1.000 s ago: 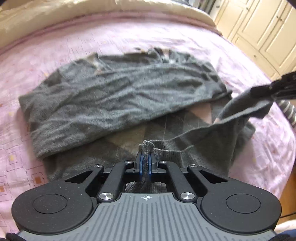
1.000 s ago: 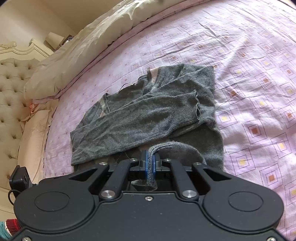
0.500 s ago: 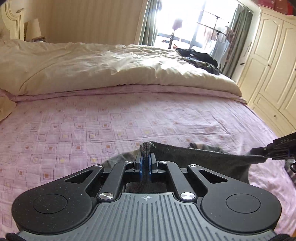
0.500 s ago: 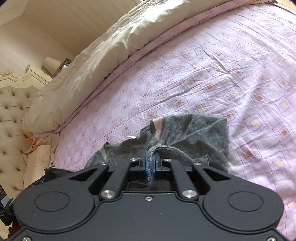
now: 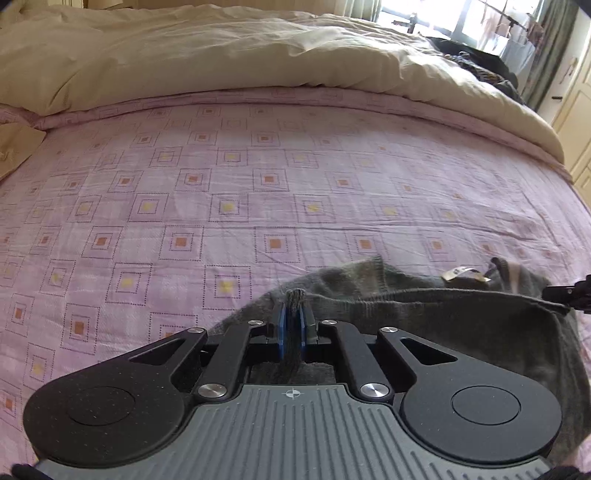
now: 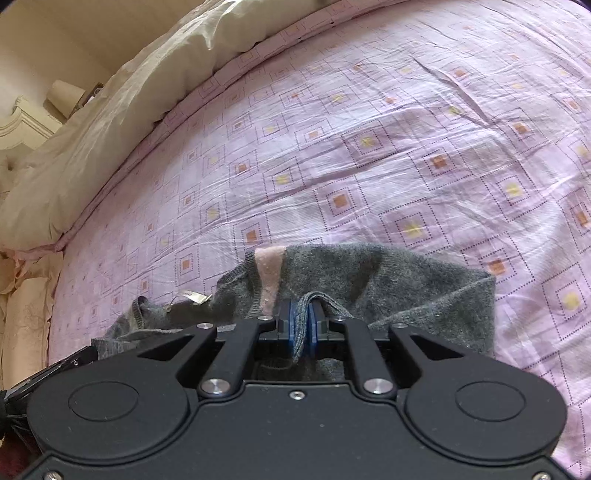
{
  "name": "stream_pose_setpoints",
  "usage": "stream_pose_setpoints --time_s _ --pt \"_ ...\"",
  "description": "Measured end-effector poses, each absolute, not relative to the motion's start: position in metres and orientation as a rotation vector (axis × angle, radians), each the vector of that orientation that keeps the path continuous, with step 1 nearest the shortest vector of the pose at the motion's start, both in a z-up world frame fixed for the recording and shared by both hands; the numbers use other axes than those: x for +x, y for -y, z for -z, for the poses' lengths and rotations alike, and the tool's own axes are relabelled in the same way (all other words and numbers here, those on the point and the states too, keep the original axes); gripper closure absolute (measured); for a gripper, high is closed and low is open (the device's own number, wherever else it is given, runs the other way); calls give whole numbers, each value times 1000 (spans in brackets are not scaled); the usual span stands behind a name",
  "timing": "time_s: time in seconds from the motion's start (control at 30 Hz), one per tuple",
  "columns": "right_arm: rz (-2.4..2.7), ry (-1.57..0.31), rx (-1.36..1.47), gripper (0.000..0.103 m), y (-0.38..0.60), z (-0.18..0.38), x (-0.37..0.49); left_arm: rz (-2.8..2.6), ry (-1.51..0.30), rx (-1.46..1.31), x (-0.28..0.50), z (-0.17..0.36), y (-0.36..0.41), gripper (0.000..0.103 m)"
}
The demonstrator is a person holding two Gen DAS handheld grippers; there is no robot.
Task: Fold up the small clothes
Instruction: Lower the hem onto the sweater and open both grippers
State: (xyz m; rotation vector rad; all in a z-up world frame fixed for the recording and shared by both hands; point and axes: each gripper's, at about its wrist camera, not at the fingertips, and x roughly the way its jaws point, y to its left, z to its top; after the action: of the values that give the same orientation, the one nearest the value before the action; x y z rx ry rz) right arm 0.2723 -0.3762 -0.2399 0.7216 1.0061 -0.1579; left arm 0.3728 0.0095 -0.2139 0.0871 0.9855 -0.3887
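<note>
The grey knitted sweater [image 5: 461, 325] is held up at its edge over the near part of the bed, its ribbed hem drawn in a line between the two grippers while the rest of the fabric sags below and behind them. The left gripper [image 5: 294, 321] is pinching a bunched fold of the hem between its blue pads [image 5: 282, 328], a tuft of knit sticking up above the fingertips. The right gripper [image 6: 303, 325] likewise has its blue pads pressed together on a ridge of the grey knit, with the fabric running down through them. In the right wrist view a pale pink panel [image 6: 271, 273] of the sweater shows just left of the pinch, and a small white label [image 6: 192, 297] sits at the neck opening farther left; the same label [image 5: 461, 273] appears in the left wrist view near the right edge, close to the dark tip of the other gripper. Beyond the garment lies the pink bedspread [image 5: 258, 184] printed with dotted squares with orange and yellow centres. A cream duvet [image 5: 221, 48] is heaped along the far side of the bed, and a window [image 5: 461, 14] and cream wardrobe doors [image 5: 576, 122] stand past it on the right.
</note>
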Motion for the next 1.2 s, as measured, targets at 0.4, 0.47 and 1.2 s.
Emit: stream_pose_setpoints --time_s 0.4,0.47,1.2 --pt "96 -951 495 57 347 205 242 487 -944 98 337 175 -12 64" --pt "56 -971 405 57 334 205 245 548 -969 125 317 179 -3 64" --pt "-68 -1024 65 89 309 232 297 464 -1104 85 385 223 -1 57"
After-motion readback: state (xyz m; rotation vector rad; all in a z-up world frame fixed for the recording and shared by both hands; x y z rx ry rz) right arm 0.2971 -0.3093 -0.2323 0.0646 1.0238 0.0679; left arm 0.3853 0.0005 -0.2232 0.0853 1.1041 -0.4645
